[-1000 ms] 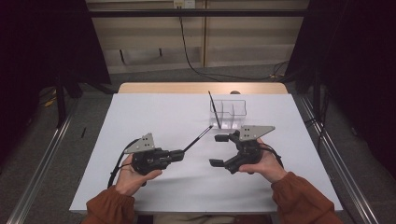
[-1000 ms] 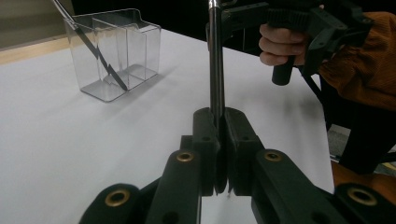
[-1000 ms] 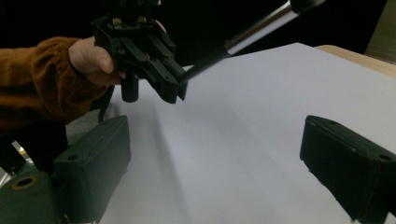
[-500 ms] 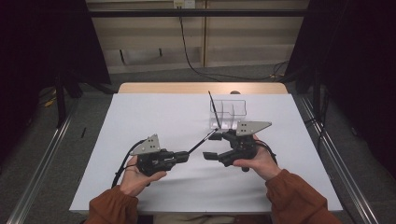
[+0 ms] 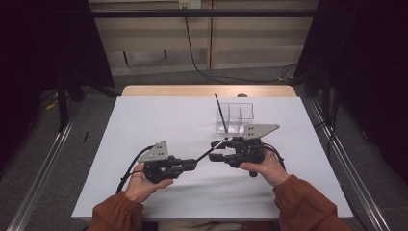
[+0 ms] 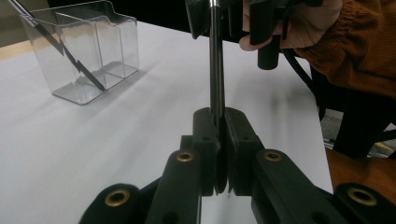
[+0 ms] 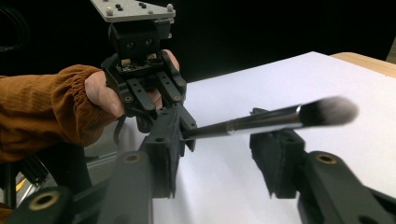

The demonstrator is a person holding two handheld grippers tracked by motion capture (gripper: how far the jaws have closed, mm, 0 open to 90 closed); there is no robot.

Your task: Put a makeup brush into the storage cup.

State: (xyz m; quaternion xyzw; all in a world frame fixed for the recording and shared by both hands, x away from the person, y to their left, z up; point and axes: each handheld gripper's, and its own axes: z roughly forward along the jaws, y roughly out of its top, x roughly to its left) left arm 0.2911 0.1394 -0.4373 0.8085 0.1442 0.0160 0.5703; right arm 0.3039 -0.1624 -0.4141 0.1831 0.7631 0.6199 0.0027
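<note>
Handover step: left gripper point(image 6: 219, 154) pinched the makeup brush point(image 7: 271, 120) handle; right gripper point(image 7: 219, 158), jaws half-spread and closing w/ ferrule between, not gripping. Next, prob.: squeeze, then left lets go.

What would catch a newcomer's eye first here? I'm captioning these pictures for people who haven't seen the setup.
Most striking is the slim black-handled makeup brush with a silver ferrule, held above the white table between the two hand-held grippers. The left gripper is shut on its handle, while the right gripper has just been closing around the bristle end, not yet pressing. Behind, at the table's far right, stands a clear plastic compartment organiser with another dark brush leaning inside.
</note>
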